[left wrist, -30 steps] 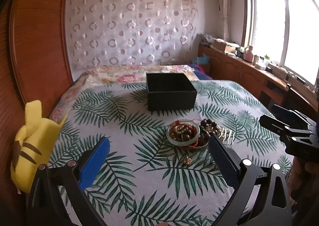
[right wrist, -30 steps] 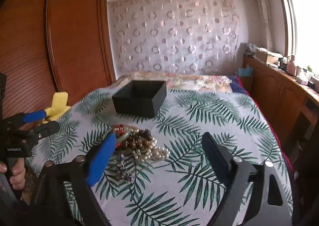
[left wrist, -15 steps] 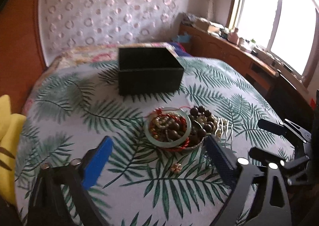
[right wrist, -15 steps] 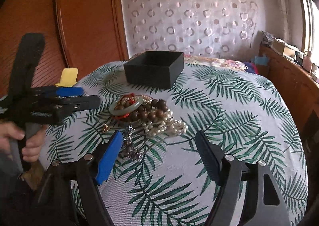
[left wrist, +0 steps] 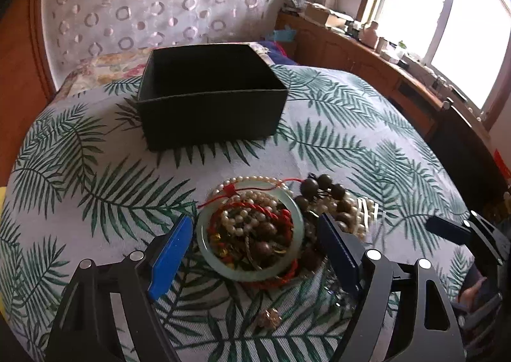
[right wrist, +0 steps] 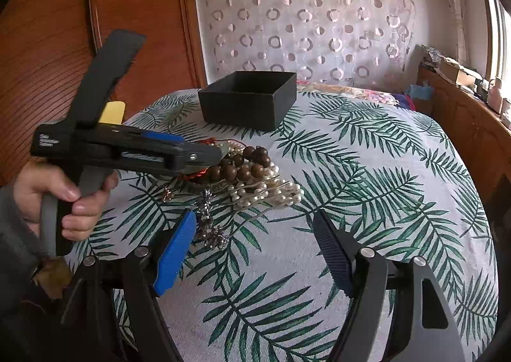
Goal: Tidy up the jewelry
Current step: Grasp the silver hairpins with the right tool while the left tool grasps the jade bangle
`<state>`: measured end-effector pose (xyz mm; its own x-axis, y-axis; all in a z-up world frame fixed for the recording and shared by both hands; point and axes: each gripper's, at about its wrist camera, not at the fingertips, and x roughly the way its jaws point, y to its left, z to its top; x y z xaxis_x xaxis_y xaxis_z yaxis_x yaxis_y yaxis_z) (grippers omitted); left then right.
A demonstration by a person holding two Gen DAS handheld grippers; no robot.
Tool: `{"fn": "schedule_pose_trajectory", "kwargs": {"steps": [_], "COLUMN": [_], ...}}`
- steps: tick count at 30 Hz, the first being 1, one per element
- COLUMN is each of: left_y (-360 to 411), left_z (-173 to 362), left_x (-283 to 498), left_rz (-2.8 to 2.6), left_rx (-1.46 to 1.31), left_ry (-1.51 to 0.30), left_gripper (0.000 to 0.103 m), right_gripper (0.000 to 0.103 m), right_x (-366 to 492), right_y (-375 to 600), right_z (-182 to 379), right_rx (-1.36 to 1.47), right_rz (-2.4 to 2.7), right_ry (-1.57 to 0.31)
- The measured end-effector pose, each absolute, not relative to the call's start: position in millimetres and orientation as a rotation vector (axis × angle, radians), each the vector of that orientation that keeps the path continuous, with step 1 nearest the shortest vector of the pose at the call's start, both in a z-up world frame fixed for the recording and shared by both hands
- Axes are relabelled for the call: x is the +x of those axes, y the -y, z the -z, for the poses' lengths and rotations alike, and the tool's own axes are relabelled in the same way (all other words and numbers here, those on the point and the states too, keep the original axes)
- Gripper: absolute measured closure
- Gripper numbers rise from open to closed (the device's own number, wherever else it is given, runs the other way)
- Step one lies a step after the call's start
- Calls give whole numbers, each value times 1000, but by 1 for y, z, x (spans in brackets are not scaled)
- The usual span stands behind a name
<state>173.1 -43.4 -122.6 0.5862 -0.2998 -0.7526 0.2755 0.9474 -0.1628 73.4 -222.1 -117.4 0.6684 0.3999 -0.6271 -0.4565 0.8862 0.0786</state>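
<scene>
Left claw, fingers spread, straddled the jade bangle atop the jewelry pile; black box beyond. Right claw was spread beside a silver chain, seen only from the right wrist.

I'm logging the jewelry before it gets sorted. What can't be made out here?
- Black box floor: both views, hidden by its walls and shadow.
- Jade bangle: right wrist view, mostly hidden by the left gripper.
- Small gold trinket: too small to identify.
</scene>
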Motion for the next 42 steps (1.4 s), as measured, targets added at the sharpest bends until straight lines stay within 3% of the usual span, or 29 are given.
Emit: {"fn": "schedule_pose_trajectory", "kwargs": {"steps": [3,15,24,35,39,42], "left_y": [43,26,6,1,0,-1], "left_z": [125,110,94,92,90,88], "left_x": [175,152,138,130,128,127], "left_rz": [335,310,289,292,291,291], "left_rx": [-27,-8,-48,-67,-66,-67], "left_ry": [-896,-820,-763,-754,-745,-740], "left_gripper": [34,35,35,35,35,35], "right_gripper": [25,25,42,43,65,71], "right_x": [73,87,101,110,106,103], "right_y": [218,197,186,190,195,201], "right_z": [119,128,140,139,136,131], "right_rx": [-97,-140,-184,-121,-110,-106], "right_rz": [-493,-571,-559,-507,-482,-477], "right_ry": [-688,-759,-846,-866,-846,-829]}}
